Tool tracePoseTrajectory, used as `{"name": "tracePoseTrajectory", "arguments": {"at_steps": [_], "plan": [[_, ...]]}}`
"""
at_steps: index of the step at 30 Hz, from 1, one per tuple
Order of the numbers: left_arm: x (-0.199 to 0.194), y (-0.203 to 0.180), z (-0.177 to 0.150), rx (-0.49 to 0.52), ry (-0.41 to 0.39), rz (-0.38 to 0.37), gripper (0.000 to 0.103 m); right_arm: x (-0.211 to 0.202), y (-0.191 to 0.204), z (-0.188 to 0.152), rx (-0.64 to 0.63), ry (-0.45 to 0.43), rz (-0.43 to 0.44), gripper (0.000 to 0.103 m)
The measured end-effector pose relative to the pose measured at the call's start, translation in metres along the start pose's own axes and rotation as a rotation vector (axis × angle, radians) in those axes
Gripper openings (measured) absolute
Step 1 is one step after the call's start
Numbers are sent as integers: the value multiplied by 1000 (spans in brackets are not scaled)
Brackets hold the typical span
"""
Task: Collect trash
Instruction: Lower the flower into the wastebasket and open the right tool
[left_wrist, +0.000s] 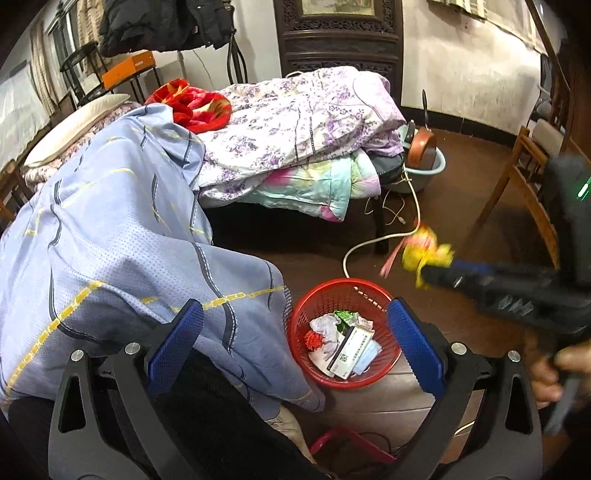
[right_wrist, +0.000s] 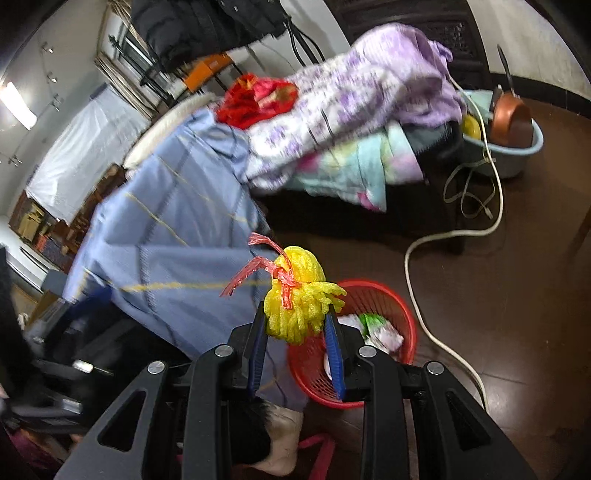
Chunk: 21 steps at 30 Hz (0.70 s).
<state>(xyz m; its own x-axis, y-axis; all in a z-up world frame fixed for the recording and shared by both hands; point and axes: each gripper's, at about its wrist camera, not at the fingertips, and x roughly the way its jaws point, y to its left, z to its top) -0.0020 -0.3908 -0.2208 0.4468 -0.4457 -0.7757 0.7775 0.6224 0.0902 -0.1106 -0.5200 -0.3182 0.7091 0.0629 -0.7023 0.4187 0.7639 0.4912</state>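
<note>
A red mesh trash basket (left_wrist: 388, 369) stands on the dark floor beside the bed and holds paper, a face mask and wrappers; it also shows in the right wrist view (right_wrist: 402, 306). My right gripper (right_wrist: 295, 325) is shut on a yellow net bundle tied with a red strip (right_wrist: 299, 302), held in the air above and left of the basket. In the left wrist view the bundle (left_wrist: 428, 251) hangs right of and above the basket. My left gripper (left_wrist: 295, 317) is open and empty, above the basket's near left side.
A blue bedsheet (left_wrist: 122, 236) drapes over the bed edge next to the basket. A white cable (left_wrist: 373, 242) snakes across the floor. A blue basin with a brown pan (left_wrist: 424, 155) sits by the bed's far end. A wooden chair (left_wrist: 524, 192) stands at right.
</note>
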Motion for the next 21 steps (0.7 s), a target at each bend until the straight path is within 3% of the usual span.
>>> {"name": "tracePoseTrajectory", "arguments": {"at_steps": [10, 21], "plan": [[0, 6, 1, -47, -3, -18, 96, 93, -31, -27, 8, 165, -95, 29], [1, 10, 1, -73, 3, -38, 96, 169, -33, -38, -21, 269, -133, 29]]}}
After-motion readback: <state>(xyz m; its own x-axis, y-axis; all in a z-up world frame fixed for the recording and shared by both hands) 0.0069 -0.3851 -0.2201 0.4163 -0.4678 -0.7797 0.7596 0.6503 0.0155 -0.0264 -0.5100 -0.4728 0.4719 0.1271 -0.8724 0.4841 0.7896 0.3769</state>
